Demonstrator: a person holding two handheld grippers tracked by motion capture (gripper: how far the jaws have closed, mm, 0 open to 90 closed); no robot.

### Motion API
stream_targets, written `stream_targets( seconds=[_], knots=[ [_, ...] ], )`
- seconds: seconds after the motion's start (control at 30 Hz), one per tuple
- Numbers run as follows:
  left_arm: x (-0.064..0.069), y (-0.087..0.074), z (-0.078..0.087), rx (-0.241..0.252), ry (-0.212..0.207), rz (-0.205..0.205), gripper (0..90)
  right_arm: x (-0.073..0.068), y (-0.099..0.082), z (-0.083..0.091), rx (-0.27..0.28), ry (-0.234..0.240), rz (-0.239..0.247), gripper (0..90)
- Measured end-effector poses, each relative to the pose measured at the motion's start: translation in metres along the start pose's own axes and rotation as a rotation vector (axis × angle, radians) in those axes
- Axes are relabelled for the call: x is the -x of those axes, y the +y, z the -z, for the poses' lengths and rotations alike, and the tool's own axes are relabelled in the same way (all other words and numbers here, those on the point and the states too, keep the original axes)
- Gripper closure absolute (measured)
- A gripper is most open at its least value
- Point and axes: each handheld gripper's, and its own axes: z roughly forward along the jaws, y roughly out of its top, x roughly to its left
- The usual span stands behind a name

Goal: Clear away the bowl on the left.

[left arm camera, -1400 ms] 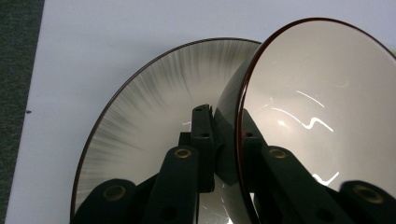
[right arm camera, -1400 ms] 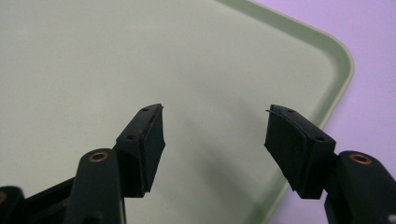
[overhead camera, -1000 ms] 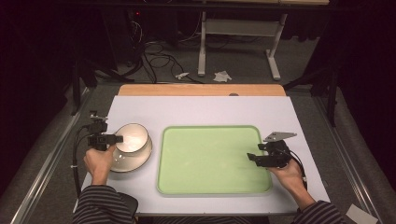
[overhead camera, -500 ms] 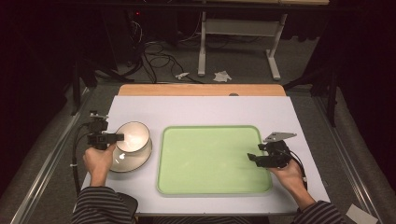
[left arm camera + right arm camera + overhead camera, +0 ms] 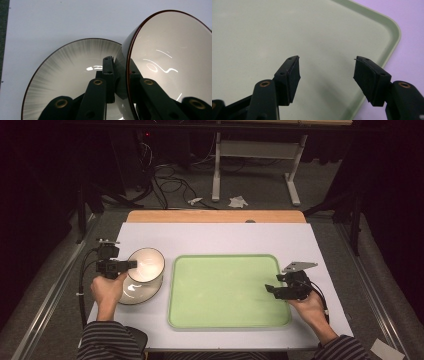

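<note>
Risk comes first: the left tongs (image 5: 119, 75) pinch only the thin rim of the bowl (image 5: 146, 265), one jaw inside and one outside, so the tilted bowl could swing or slip out if the hand jerks, and drop back onto the plate (image 5: 134, 292) beneath it. Glazed walls give the pads little to bite on. A chip or a clatter seems likely should the bowl's lower edge catch the plate during the carry.

Bowl and plate sit near the left edge of the table (image 5: 220, 237), just beside the green tray (image 5: 225, 320), which is bare. The right tongs (image 5: 325, 71) hover open over the tray's right side, holding nothing.

Compared with a second ago, the bowl is raised and tipped on its side above the plate, where before it sat lower and more level in it. The left hand (image 5: 107, 290) has come up a little; the right hand (image 5: 310, 307) looks unchanged.
</note>
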Motion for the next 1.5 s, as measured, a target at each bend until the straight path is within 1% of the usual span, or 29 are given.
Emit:
stream_targets(
  seconds=[0.13,0.27,0.33,0.37,0.4,0.43,0.47,0.5,0.6,0.67,0.77,0.83,0.87,0.97,1.07,1.2,1.27,1.43,1.5],
  knots=[
    [0.007,0.000,0.003,-0.004,-0.031,0.001,82.5,0.000,0.000,0.000,0.002,0.001,-0.001,39.1],
    [0.016,-0.002,0.007,-0.010,-0.053,-0.022,82.5,0.000,0.000,0.001,0.003,0.000,-0.010,39.2],
    [0.021,-0.003,0.008,-0.015,-0.068,-0.021,82.5,0.001,0.000,0.001,0.001,-0.003,-0.009,39.2],
    [0.023,-0.003,0.009,-0.021,-0.076,-0.028,82.5,0.001,0.000,0.001,0.001,-0.003,-0.010,39.2],
    [0.029,-0.005,0.010,-0.027,-0.090,-0.032,82.5,0.001,0.000,0.001,0.004,-0.004,-0.006,39.2],
    [0.029,-0.005,0.010,-0.027,-0.090,-0.032,82.5,0.001,0.000,0.001,0.004,-0.004,-0.006,39.2],
    [0.034,-0.007,0.010,-0.032,-0.099,-0.044,82.5,0.001,0.000,0.001,0.000,-0.004,-0.009,39.2],
    [0.034,-0.007,0.010,-0.032,-0.099,-0.044,82.5,0.001,0.000,0.001,0.000,-0.004,-0.009,39.2],
    [0.041,-0.010,0.010,-0.043,-0.111,-0.057,82.5,0.001,-0.001,0.001,0.004,-0.004,-0.004,39.2],
    [0.044,-0.012,0.010,-0.051,-0.116,-0.071,82.5,0.001,-0.001,0.001,0.003,-0.004,-0.008,39.2],
    [0.051,-0.014,0.010,-0.061,-0.137,-0.071,82.5,0.001,-0.001,0.001,0.002,-0.005,-0.009,39.2],
    [0.056,-0.017,0.011,-0.070,-0.150,-0.080,82.5,0.001,-0.001,0.001,-0.001,-0.004,-0.010,39.2],
    [0.056,-0.017,0.011,-0.070,-0.150,-0.080,82.5,0.001,-0.001,0.001,-0.001,-0.004,-0.010,39.2],
    [0.063,-0.020,0.012,-0.081,-0.161,-0.098,82.5,0.002,-0.001,0.001,0.001,-0.004,-0.005,39.2],
    [0.069,-0.024,0.012,-0.091,-0.174,-0.107,82.5,0.002,-0.001,0.001,0.003,-0.003,-0.003,39.2],
    [0.078,-0.028,0.011,-0.106,-0.189,-0.133,82.5,0.003,-0.001,0.001,0.002,-0.004,-0.008,39.2],
    [0.081,-0.030,0.010,-0.113,-0.199,-0.133,82.5,0.003,-0.001,0.001,0.002,-0.003,-0.010,39.2],
    [0.091,-0.036,0.008,-0.133,-0.216,-0.155,82.5,0.003,-0.001,0.001,0.007,-0.001,-0.011,39.2],
    [0.097,-0.039,0.007,-0.139,-0.228,-0.157,82.4,0.003,-0.001,0.001,0.003,-0.006,-0.007,39.2]
  ],
)
